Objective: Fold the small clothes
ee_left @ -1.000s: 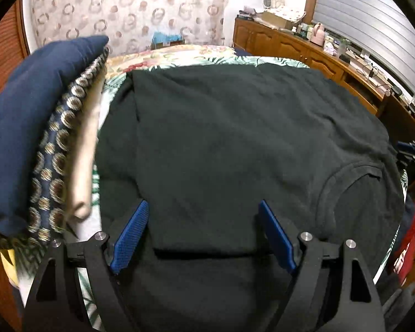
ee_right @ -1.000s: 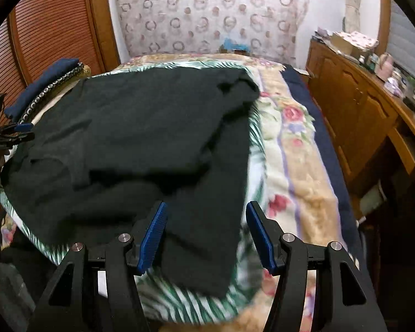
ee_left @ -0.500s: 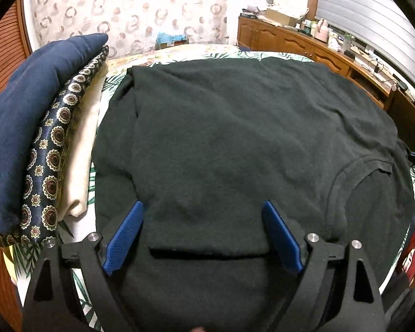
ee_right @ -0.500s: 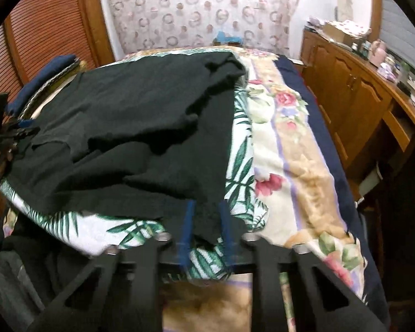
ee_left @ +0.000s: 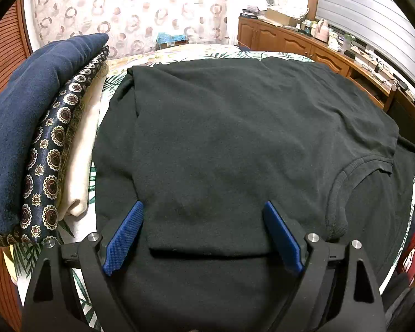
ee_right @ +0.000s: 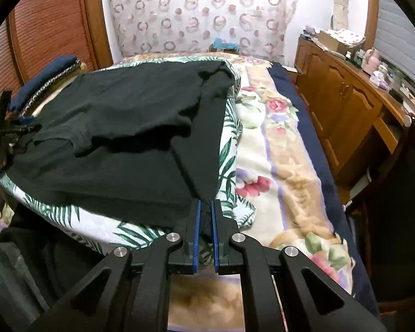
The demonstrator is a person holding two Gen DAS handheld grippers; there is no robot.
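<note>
A black T-shirt [ee_left: 235, 144] lies spread on a palm-leaf cloth [ee_right: 229, 144], with one sleeve folded over its body. My left gripper [ee_left: 203, 238] is open, its blue pads either side of the folded sleeve's hem, just above the fabric. In the right wrist view the T-shirt [ee_right: 124, 127] is rumpled, and my right gripper [ee_right: 204, 221] is shut on the T-shirt's corner at the near edge, pulling the fabric taut. The left gripper shows small at the far left of the right wrist view [ee_right: 8, 135].
A stack of folded clothes [ee_left: 36, 144] sits left of the shirt: navy, patterned and cream. A floral blanket [ee_right: 285, 166] covers the bed to the right. Wooden cabinets [ee_right: 345, 105] with clutter stand along the right wall. Dark and red clothes [ee_left: 412, 238] lie at the right edge.
My right gripper closed on the shirt's near corner and drew it toward me, tautening the fabric. My left gripper stayed open over the folded sleeve, shifting only slightly.
</note>
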